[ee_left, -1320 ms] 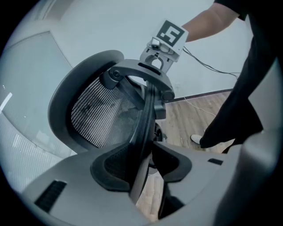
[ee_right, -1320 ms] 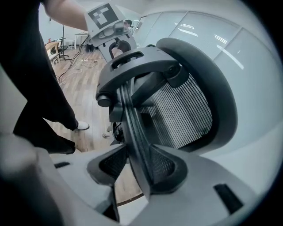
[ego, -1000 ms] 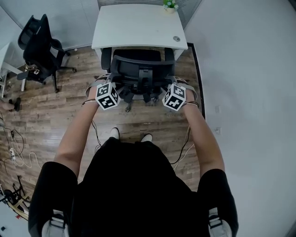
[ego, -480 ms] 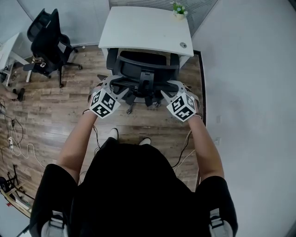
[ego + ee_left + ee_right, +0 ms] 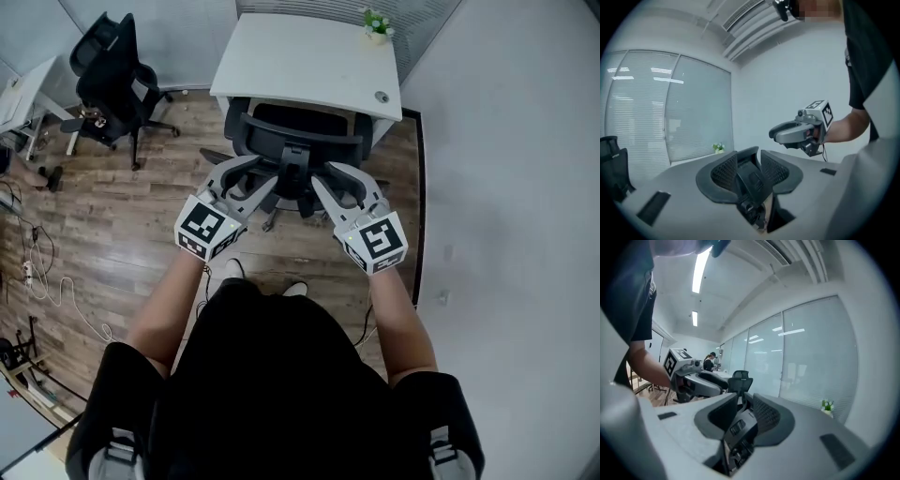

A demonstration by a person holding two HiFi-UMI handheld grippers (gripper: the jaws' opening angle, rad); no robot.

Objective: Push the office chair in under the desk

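The black mesh office chair [image 5: 295,141] stands with its seat under the white desk [image 5: 309,56]; only its back and base show. Both grippers hang in the air on my side of the chair back, clear of it. My left gripper [image 5: 248,176] and my right gripper [image 5: 342,180] point toward the desk. Their jaws have just been closing but still stand apart, with nothing between them. In the left gripper view its own pads [image 5: 726,171] frame an empty gap, and the right gripper [image 5: 797,133] floats beside them. The right gripper view shows the left gripper [image 5: 698,380].
A small potted plant [image 5: 378,22] and a round cable grommet [image 5: 382,96] sit on the desk's far right. A second black chair [image 5: 117,75] stands at the left by another desk. Cables [image 5: 56,291] lie on the wood floor. A white wall [image 5: 506,187] runs close along the right.
Both grippers have lifted off the sides of the chair back and drawn toward me, rolling as they rose. Their jaws have narrowed. The chair stays under the desk.
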